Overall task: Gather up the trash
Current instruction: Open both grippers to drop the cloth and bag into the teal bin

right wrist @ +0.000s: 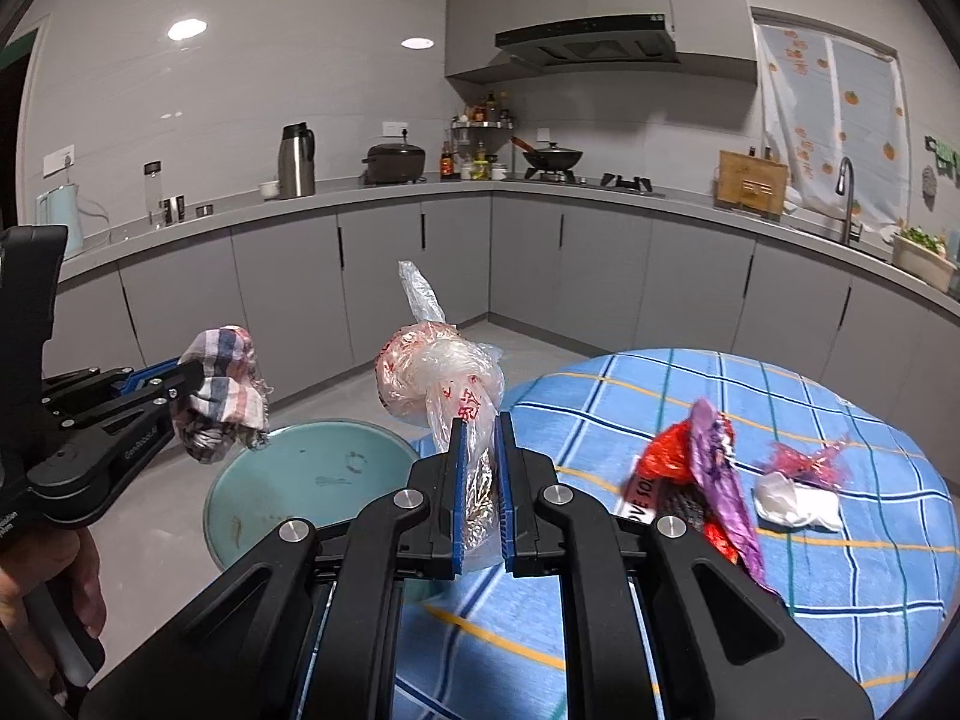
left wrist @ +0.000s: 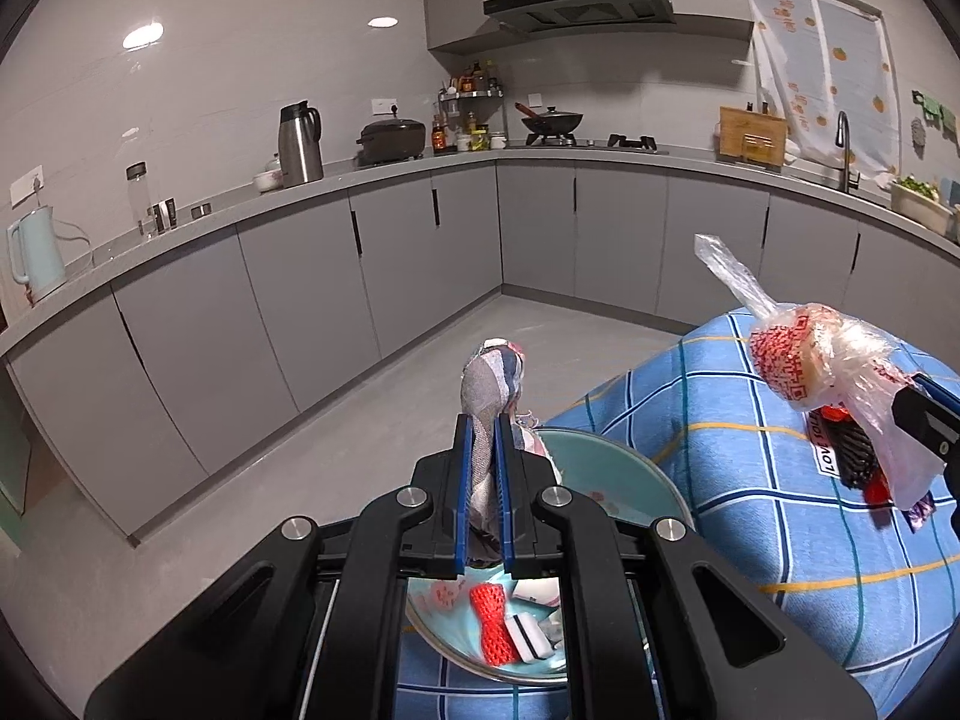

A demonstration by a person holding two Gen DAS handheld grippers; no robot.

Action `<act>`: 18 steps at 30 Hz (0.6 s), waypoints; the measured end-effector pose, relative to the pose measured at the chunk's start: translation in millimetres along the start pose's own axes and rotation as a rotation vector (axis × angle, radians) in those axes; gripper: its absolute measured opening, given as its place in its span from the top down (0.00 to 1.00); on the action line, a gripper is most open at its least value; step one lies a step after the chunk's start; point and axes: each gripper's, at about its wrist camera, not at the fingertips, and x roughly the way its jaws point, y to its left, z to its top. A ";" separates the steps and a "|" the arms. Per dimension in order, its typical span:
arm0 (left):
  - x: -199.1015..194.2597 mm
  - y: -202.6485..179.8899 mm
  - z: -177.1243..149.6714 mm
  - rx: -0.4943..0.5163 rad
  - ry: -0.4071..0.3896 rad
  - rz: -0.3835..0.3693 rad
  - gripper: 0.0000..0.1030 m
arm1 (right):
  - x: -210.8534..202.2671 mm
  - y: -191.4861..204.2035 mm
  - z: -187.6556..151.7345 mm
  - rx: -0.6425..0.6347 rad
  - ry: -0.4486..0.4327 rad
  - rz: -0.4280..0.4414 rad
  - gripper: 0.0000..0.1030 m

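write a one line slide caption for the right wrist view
Right gripper fingers shut on a clear plastic bag, left gripper holding a checked cloth above the teal bin.

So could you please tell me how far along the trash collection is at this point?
Partly done: the bin beside the table already holds some trash, including a red net. In hand: the left gripper is shut on a checked cloth, the right gripper on a plastic bag; neither is dropped in yet. Left: a purple wrapper and a white scrap on the table.
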 end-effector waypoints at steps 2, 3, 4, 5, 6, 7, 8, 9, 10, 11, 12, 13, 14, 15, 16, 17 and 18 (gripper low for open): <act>2.0 2.8 0.1 -0.005 0.004 0.003 0.93 | 3.0 4.8 0.7 -0.008 0.001 0.010 0.91; 2.8 4.0 -0.2 -0.007 0.005 0.004 0.93 | 4.9 7.5 1.1 -0.011 0.002 0.016 0.91; 3.6 4.6 -0.3 -0.010 0.007 0.003 0.93 | 6.1 10.1 1.6 -0.015 0.003 0.019 0.91; 5.3 4.7 -0.9 -0.011 0.010 0.002 0.92 | 7.8 12.1 1.2 -0.017 0.004 0.024 0.91; 6.1 5.7 -1.5 -0.011 0.012 0.002 0.92 | 9.9 14.9 1.5 -0.022 0.006 0.029 0.91; 7.3 5.5 -1.7 -0.011 0.014 0.002 0.92 | 11.9 17.6 1.6 -0.026 0.007 0.033 0.91; 8.8 5.6 -2.4 -0.011 0.017 0.002 0.92 | 13.3 19.8 1.6 -0.029 0.009 0.037 0.91; 10.6 5.6 -2.7 -0.010 0.021 0.001 0.92 | 14.8 21.8 2.8 -0.031 0.011 0.040 0.91; 13.0 6.4 -3.7 -0.012 0.027 0.001 0.92 | 17.0 23.9 3.0 -0.032 0.014 0.045 0.91; 14.8 6.5 -3.5 -0.015 0.031 0.002 0.92 | 19.1 26.2 3.2 -0.035 0.017 0.050 0.91; 16.3 7.8 -4.2 -0.019 0.034 0.002 0.92 | 20.0 28.8 3.3 -0.037 0.019 0.053 0.91; 18.0 9.5 -5.1 -0.022 0.037 0.002 0.92 | 22.5 31.3 3.1 -0.040 0.023 0.060 0.91; 19.9 9.9 -5.9 -0.023 0.041 0.001 0.92 | 24.6 33.5 2.7 -0.043 0.027 0.066 0.91; 21.8 10.2 -6.7 -0.024 0.045 -0.002 0.92 | 27.1 36.3 2.9 -0.046 0.031 0.070 0.90; 23.6 9.3 -6.2 -0.027 0.048 -0.005 0.92 | 30.4 39.2 1.6 -0.049 0.037 0.077 0.91; 24.6 9.2 -7.1 -0.027 0.051 -0.007 0.92 | 33.7 42.0 0.3 -0.053 0.043 0.084 0.91; 26.4 8.8 -7.0 -0.026 0.055 -0.009 0.92 | 37.3 44.7 -0.6 -0.056 0.050 0.089 0.90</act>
